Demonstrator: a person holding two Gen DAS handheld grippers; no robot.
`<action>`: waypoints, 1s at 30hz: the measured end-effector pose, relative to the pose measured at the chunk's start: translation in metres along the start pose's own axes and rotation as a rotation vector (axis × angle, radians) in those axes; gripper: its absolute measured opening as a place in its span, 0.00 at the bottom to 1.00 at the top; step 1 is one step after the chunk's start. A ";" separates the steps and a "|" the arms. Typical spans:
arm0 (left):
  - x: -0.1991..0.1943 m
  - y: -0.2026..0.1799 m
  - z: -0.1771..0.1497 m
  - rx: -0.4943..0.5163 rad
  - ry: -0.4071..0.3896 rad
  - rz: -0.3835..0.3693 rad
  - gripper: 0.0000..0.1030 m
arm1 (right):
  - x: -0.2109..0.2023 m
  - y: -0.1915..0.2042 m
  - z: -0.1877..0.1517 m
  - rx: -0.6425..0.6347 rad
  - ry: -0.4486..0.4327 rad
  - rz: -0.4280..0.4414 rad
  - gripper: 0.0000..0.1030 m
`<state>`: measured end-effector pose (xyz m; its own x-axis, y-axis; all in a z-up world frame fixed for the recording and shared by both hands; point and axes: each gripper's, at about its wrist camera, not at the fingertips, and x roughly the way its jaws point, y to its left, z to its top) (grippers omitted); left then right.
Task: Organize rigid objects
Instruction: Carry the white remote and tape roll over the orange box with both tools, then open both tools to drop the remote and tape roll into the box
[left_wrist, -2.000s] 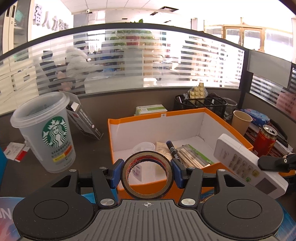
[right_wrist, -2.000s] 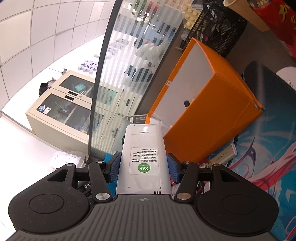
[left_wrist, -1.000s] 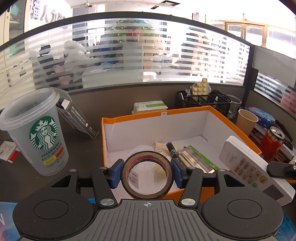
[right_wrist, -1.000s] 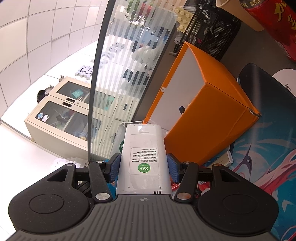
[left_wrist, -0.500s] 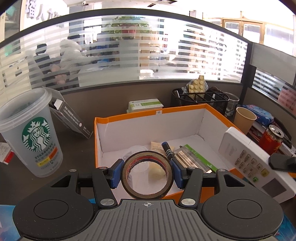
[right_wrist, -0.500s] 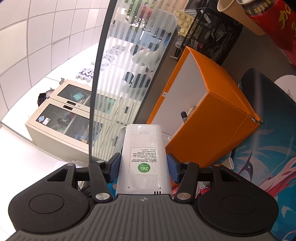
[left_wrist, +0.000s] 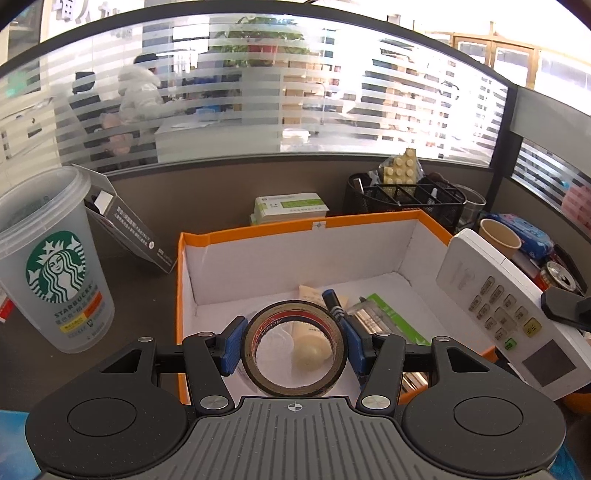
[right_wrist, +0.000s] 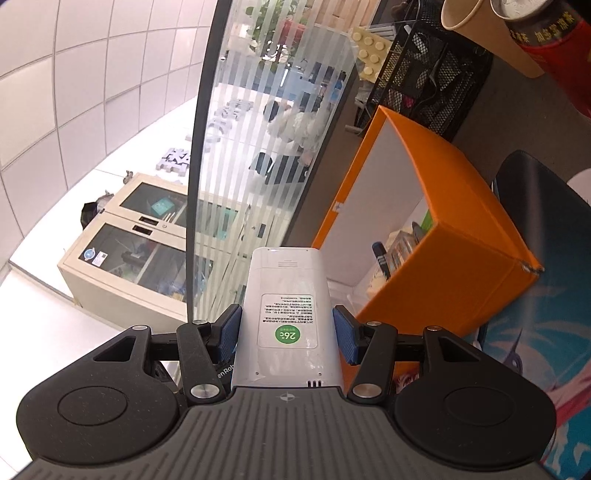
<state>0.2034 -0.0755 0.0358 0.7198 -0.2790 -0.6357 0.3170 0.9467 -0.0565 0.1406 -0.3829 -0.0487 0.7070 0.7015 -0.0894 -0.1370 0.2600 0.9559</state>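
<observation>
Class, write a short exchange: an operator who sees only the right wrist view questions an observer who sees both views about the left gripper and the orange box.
Operator: I see only the right gripper holding the remote. What is the left gripper doing?
Observer: It grips a roll of tape over the open orange box.
Operator: Anything on that box's left?
Observer: A plastic Starbucks cup, standing upright.
</observation>
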 end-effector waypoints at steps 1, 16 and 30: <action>0.002 0.000 0.001 -0.001 0.005 0.003 0.51 | 0.001 -0.001 0.002 0.001 -0.002 -0.003 0.49; 0.042 -0.017 0.010 0.022 0.059 0.027 0.51 | 0.029 -0.008 0.032 0.012 -0.027 -0.044 0.49; 0.059 -0.030 0.024 0.040 0.084 0.057 0.52 | 0.039 0.039 0.047 -0.085 0.006 -0.048 0.49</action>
<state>0.2512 -0.1240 0.0187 0.6833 -0.2085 -0.6997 0.3028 0.9530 0.0117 0.1955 -0.3769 -0.0014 0.7097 0.6912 -0.1363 -0.1619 0.3482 0.9233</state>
